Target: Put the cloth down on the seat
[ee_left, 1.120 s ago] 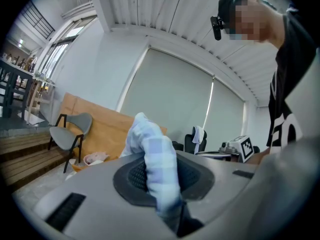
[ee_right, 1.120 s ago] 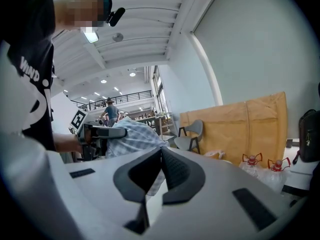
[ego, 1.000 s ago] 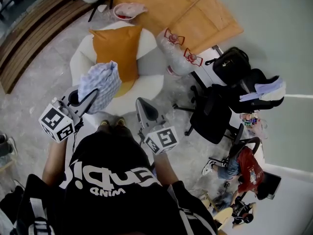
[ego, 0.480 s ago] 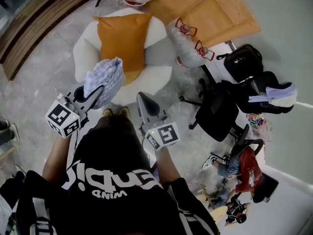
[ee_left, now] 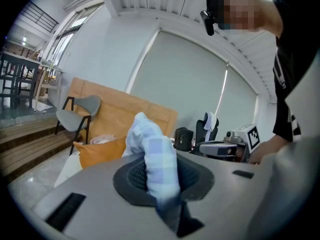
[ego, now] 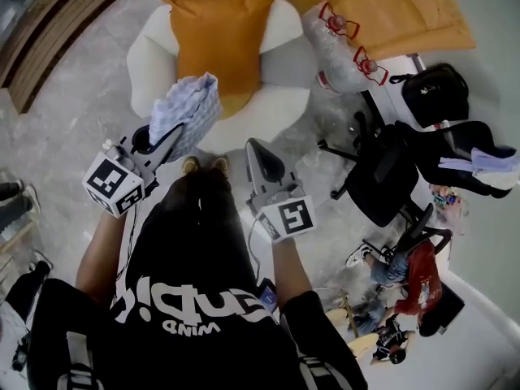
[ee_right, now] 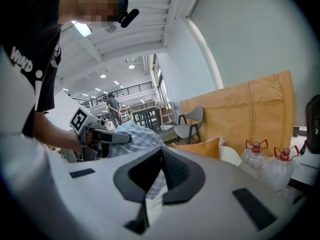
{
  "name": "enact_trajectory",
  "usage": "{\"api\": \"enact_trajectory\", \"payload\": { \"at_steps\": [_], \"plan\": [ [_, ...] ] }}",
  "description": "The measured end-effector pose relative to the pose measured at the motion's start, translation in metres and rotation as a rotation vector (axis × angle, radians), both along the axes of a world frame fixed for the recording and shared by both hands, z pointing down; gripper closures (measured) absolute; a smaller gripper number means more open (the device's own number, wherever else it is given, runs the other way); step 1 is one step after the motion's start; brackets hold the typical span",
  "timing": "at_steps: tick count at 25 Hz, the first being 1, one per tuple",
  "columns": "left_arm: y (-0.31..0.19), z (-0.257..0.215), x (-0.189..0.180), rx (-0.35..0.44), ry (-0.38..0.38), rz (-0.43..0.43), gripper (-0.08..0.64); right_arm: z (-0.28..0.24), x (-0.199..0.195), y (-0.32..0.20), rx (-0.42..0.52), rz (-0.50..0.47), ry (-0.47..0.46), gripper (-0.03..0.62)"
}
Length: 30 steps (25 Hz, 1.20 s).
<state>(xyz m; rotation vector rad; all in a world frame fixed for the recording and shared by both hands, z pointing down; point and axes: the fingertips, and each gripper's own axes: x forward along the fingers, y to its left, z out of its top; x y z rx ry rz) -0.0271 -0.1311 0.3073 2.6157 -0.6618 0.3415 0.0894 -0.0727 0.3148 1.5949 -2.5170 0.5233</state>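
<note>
A blue-and-white checked cloth [ego: 188, 114] hangs bunched in my left gripper [ego: 172, 132], which is shut on it above the front rim of the white armchair [ego: 145, 51]. An orange cushion [ego: 221, 35] leans on the seat. In the left gripper view the cloth [ee_left: 152, 156] stands up between the pads, with the cushion [ee_left: 99, 152] behind it. My right gripper [ego: 255, 146] hovers to the right of the cloth, shut with nothing in it. In the right gripper view the left gripper [ee_right: 107, 138] and the cloth [ee_right: 136, 134] show just beyond the closed pads.
Two clear water jugs [ego: 341, 43] lie right of the armchair. A black office chair [ego: 390, 181] and a black bag [ego: 435, 92] stand at the right. A person in red [ego: 418, 279] sits lower right. Wooden steps [ego: 41, 39] run along the left, a cardboard sheet [ego: 390, 6] beyond.
The person has stepped nearer the armchair, which now sits more centred. Both grippers shifted slightly right; the cloth stays gripped in the left one.
</note>
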Motion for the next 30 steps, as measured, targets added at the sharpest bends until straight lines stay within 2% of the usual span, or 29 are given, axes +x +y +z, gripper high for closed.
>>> {"api": "enact_trajectory", "payload": {
  "at_steps": [7, 16, 23, 30],
  "plan": [
    [-0.002, 0.061, 0.002, -0.056, -0.054, 0.001, 0.492, 0.044, -0.001, -0.003, -0.022, -0.016, -0.009, 0.571],
    [-0.003, 0.160, 0.012, -0.089, -0.091, -0.003, 0.491, 0.133, 0.009, -0.006, -0.053, -0.020, -0.012, 0.571],
    [0.000, 0.263, 0.042, -0.131, -0.115, 0.017, 0.492, 0.211, 0.033, -0.002, -0.070, 0.000, -0.019, 0.571],
    [0.006, 0.335, 0.040, -0.139, -0.124, 0.040, 0.491, 0.260, 0.022, 0.004, -0.105, -0.010, -0.007, 0.571]
  ]
}}
